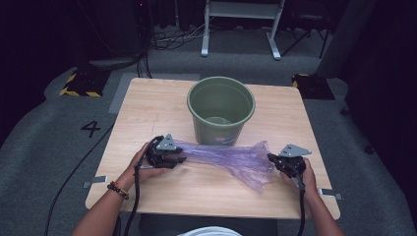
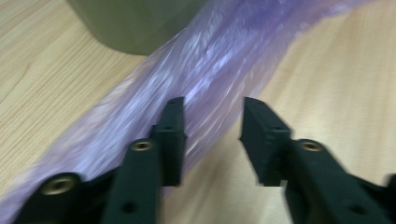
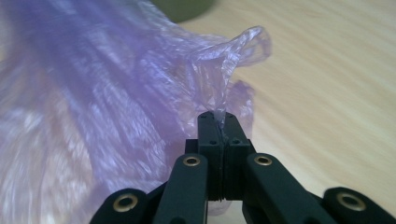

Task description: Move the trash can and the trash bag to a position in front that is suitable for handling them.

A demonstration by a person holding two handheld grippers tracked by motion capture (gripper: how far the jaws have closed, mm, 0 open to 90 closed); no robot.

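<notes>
Two claws work one purple plastic bag (image 1: 226,158) that lies stretched across the tabletop (image 1: 147,113), its long axis running side to side just in front of the green bucket (image 1: 221,109). At the left end, the left claw (image 1: 178,158) stands released: in the left gripper view its jaws are parted, one finger (image 2: 173,135) lying over the film and the other over bare wood, with nothing pinched between them. The bag's gathered length runs away from that claw, past the bucket's base. At the right end, the right claw (image 1: 272,158) is clenched on the bag; in the right gripper view a thin fold of film rises from between the shut jaws, and the loose mouth of the bag billows beyond. So the bag is held at one end only. My judgement: the left claw, already astride the film, must close on it before the bag can be lifted and opened toward the bucket behind.
</notes>
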